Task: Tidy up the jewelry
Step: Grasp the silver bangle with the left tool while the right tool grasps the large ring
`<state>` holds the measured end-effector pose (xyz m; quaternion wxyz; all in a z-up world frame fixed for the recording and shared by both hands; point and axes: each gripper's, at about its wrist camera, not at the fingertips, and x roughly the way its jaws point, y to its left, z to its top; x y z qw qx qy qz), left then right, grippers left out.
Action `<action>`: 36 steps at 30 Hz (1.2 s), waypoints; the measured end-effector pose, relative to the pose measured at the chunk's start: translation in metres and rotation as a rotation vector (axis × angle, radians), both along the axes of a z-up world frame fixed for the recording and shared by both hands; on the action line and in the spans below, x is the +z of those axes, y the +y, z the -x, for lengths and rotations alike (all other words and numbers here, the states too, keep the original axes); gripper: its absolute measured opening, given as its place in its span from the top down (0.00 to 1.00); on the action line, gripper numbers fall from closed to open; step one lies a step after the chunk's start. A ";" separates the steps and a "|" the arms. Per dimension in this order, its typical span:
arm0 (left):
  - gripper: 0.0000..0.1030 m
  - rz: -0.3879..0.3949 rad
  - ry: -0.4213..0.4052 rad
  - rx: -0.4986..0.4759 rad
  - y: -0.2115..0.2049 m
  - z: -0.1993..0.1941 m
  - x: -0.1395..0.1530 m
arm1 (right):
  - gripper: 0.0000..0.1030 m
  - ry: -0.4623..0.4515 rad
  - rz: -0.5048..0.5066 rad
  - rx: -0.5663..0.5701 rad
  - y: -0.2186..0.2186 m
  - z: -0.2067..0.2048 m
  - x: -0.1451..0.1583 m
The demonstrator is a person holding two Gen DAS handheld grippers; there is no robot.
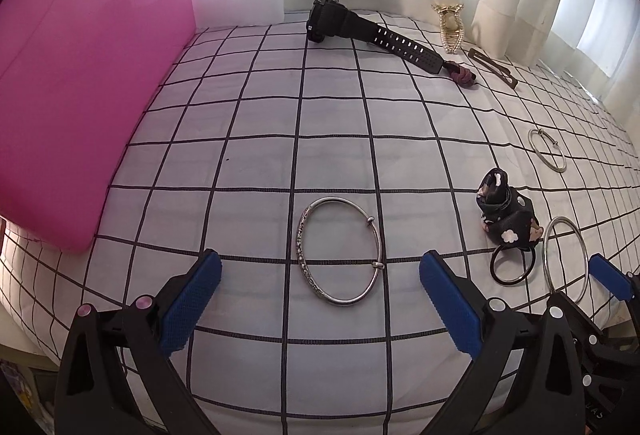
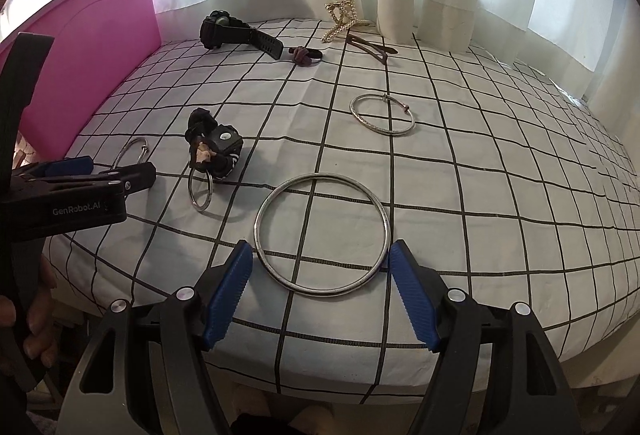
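Note:
An engraved silver bangle (image 1: 303, 235) lies flat on the grid-patterned bed sheet (image 1: 248, 163). My left gripper (image 1: 320, 261) hovers over it, open, with a blue pad on either side and neither pad touching. A large plain silver ring (image 2: 260, 219) lies near the bed's front edge. The right gripper (image 2: 320, 251) is open, and its blue pads flank the ring's near half without squeezing it. In the right wrist view the left gripper (image 2: 120, 167) partly hides the engraved bangle (image 2: 134, 149). The left wrist view shows the plain ring (image 1: 546, 255) and one pad (image 1: 612, 277) of the right gripper.
A black watch (image 2: 224, 31), maroon hair tie (image 2: 304, 55), pearl hair claw (image 2: 340, 19) and brown clips (image 2: 372, 49) lie at the back. A smaller bangle (image 2: 384, 133) and a black floral hair tie (image 2: 218, 147) sit mid-bed. A pink board (image 1: 80, 95) stands left, with curtains behind.

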<state>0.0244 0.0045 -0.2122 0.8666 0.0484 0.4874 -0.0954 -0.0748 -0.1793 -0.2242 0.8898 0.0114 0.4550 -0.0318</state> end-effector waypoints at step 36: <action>0.61 0.029 -0.075 -0.062 -0.011 0.012 0.007 | 0.32 -0.087 0.006 0.029 0.002 -0.001 -0.002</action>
